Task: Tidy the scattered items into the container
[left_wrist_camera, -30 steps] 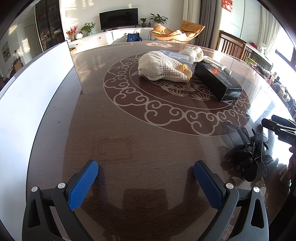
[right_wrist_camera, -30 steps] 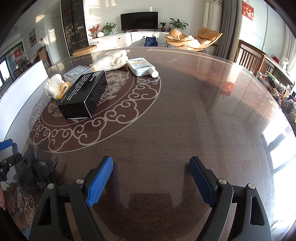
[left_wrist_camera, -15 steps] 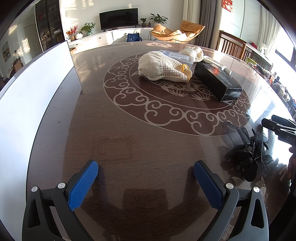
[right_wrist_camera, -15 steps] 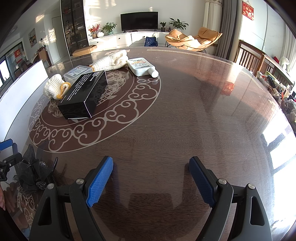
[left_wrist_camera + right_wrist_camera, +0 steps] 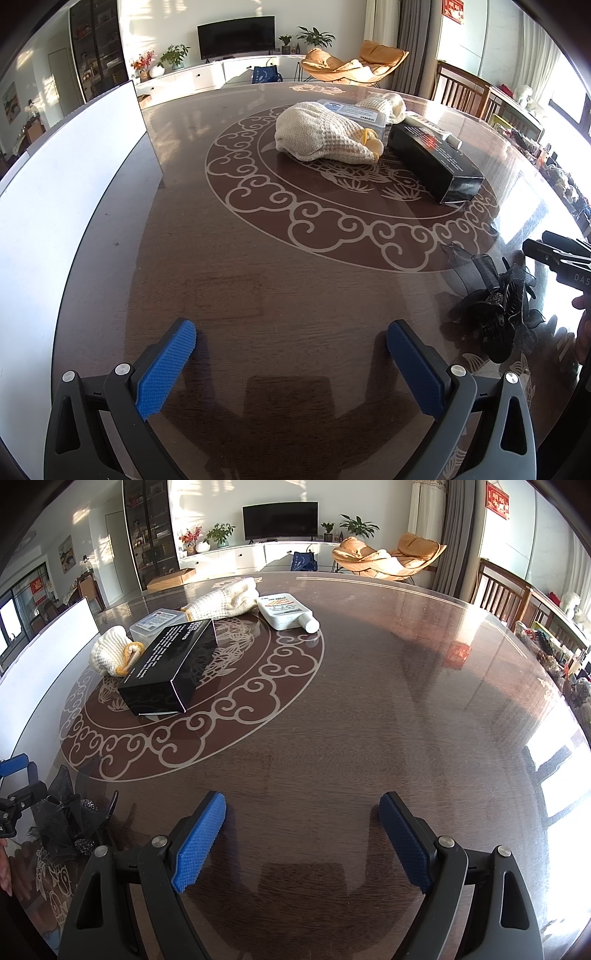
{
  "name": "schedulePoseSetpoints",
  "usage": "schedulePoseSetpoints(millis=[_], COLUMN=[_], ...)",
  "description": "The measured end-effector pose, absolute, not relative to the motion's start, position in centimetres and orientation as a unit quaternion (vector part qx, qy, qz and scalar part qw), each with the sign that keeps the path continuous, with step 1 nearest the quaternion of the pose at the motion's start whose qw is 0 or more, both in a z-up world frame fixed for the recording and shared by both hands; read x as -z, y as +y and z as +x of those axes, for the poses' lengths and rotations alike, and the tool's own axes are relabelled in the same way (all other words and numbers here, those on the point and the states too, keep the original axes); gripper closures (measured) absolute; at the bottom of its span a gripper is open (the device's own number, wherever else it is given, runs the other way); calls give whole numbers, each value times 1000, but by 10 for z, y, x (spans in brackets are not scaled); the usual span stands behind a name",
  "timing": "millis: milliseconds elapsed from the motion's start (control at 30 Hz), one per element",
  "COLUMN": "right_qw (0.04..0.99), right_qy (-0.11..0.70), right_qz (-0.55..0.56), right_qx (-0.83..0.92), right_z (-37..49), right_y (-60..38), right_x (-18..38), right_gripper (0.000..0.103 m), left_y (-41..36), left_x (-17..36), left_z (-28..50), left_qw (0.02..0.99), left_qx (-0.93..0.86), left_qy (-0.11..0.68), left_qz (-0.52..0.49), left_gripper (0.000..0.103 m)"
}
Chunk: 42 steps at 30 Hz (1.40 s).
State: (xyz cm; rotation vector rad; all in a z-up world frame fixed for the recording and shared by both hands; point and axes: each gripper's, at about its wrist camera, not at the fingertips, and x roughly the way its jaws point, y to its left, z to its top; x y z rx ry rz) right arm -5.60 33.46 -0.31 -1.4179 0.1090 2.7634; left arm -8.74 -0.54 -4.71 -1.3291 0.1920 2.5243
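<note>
My left gripper hangs low over the dark glossy wooden table with its blue-padded jaws spread wide and nothing between them; my right gripper is the same, wide apart and empty.

The nearest scattered item is the black gauzy hair bow with a beaded clip, lying between the two grippers, just beside my right one. It is crumpled, so I cannot read a clear long axis.

The long black rectangular cardboard box lies flat on the table's pale scroll medallion, its long axis running from the near medallion rim toward the centre, one short end facing me. I judge it best gripped across its narrow width, near mid-length.

Just beside its far end sit a cream knitted glove with a yellow cuff, a clear plastic lidded box, a second cream knitted glove and a white flat bottle lying on its side, cap pointing right.

The white-walled container stands at the table's left edge, well apart from them. I would take the bow first, pinching the beaded clip, not the gauze.
</note>
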Motion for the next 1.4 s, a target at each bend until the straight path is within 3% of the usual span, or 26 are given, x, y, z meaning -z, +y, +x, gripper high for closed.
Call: schedulePoseSetpoints(millis=[100, 233, 400, 767, 933, 1133, 1233, 1400], right_qw=[-85, -145, -123, -93, -6, -72, -98, -65], right_qy=[105, -51, -133, -81, 10, 84, 74, 65], right_qz=[-430, -453, -464, -469, -479, -462, -451, -458], right_qx=[-893, -878, -867, -875, -878, -880, -884, -884], right_z=[-27, -3, 5, -23, -56, -30, -38, -71], right_y=[315, 238, 203, 230, 265, 255, 228, 196], right_x=[-10, -12, -1, 4, 4, -10, -12, 0], right_gripper=[17, 17, 18, 18, 18, 18, 18, 17], left_y=[-4, -4, -4, -4, -5, -12, -18, -48], left_x=[48, 48, 48, 48, 48, 46, 45, 41], left_z=[-87, -87, -86, -86, -85, -86, -86, -86], left_qw=[141, 140, 141, 141, 144, 150, 147, 132], left_qx=[-874, -875, -875, -875, -876, -878, -881, -889], left_qy=[67, 67, 68, 68, 63, 37, 18, -65], left_qz=[-459, -459, -459, -459, -457, -453, -450, -434], left_gripper=[0, 0, 0, 0, 0, 0, 0, 0])
